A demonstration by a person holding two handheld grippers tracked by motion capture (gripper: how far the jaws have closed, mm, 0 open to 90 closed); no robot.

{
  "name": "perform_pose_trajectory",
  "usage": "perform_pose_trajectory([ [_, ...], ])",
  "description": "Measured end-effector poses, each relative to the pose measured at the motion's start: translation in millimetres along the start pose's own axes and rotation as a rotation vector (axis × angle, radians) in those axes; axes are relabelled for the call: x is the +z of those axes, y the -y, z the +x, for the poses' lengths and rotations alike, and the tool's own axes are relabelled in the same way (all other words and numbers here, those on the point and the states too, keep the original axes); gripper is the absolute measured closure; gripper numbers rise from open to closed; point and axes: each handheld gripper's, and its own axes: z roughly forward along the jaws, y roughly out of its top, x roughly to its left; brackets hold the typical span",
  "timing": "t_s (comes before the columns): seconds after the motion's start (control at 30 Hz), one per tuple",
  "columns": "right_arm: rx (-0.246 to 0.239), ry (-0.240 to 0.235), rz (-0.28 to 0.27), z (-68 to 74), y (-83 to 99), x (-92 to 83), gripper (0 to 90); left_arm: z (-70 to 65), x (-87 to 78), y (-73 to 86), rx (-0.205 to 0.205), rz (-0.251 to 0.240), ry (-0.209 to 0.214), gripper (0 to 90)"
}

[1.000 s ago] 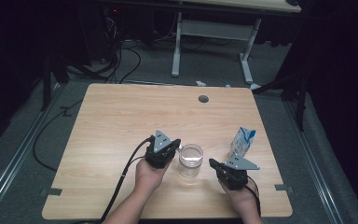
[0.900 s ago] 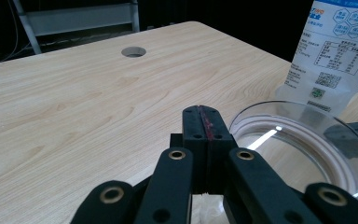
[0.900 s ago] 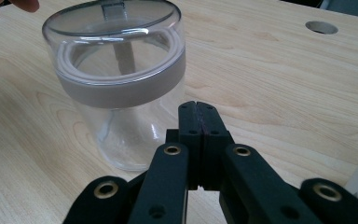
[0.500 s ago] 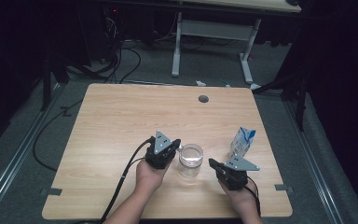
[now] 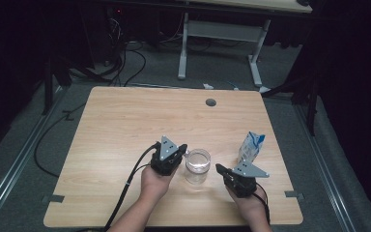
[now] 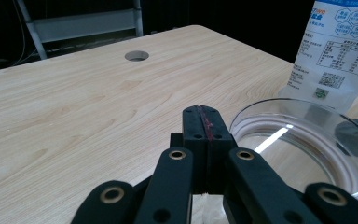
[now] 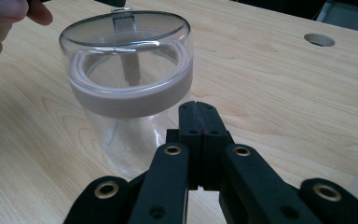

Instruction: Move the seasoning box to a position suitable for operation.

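At the table's near edge | left gripper (image 5: pixel 179 151) jaws pressed together, empty, just left of upright glass jar (image 5: pixel 197 166) | right gripper (image 5: pixel 221 169) likewise closed, empty, just right | jar between both; milk carton (image 5: pixel 251 147) beyond right gripper

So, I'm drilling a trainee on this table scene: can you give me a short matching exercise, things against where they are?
Things:
1. glass jar
2. carton
3. round hole
4. left gripper

Places:
A. far part of the table
B. just left of the jar, jaws shut
C. between the two grippers
D. beyond the right gripper

Pairs: 1-C, 2-D, 3-A, 4-B
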Motion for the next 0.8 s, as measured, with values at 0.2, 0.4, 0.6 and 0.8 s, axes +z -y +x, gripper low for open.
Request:
perform_pose_trajectory([
  [0.2, -0.002, -0.002, -0.009, 0.5, -1.0, -1.0, 90.0, -0.2, 0.1, 0.1, 0.0, -0.001, -0.002, 90.0],
  [0.4, -0.008, -0.005, -0.014, 3.2, -3.0, -1.6, 90.0, -0.2, 0.4, 0.3, -0.001, -0.003, -0.003, 90.0],
  [0.6, -0.011, -0.006, -0.024, 4.4, -4.5, -2.7, 90.0, 0.6, 0.9, 1.3, -0.007, 0.004, -0.005, 90.0],
  [0.8, -0.011, -0.018, -0.051, 7.5, -9.1, -5.1, 90.0, 1.1, 1.3, 1.5, -0.008, 0.007, -0.005, 90.0],
])
